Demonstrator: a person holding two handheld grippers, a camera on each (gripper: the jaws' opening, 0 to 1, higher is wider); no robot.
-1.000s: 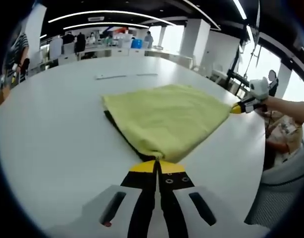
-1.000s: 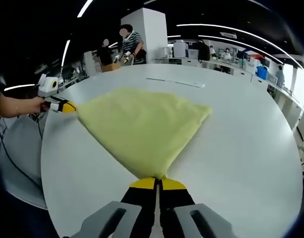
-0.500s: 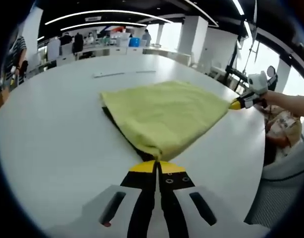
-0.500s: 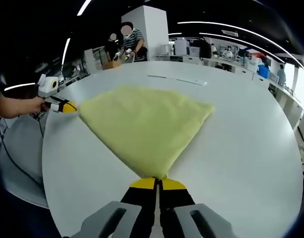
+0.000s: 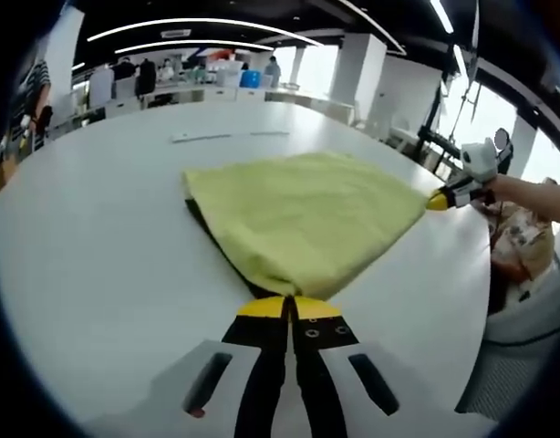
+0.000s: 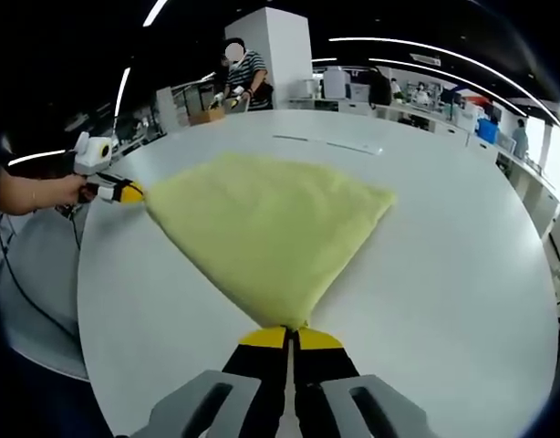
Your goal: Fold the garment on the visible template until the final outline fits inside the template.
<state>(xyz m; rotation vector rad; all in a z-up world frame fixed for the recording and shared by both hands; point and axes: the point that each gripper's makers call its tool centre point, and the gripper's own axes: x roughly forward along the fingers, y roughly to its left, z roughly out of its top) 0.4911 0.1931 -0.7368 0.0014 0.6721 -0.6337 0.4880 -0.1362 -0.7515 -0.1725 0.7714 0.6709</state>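
Yellow soft cloth garment lies on the white round table (over a dark flat template). Left gripper and right gripper each pinch a corner; a hard tug could slide it off.

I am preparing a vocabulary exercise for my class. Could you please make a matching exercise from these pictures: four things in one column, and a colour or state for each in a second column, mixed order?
Things:
1. garment
2. table
3. left gripper
4. template

Descriptions:
A. white, large, rounded
B. dark, peeking from under one cloth edge
C. yellow-green, spread flat
D. shut on a cloth corner

Pairs: 1-C, 2-A, 3-D, 4-B
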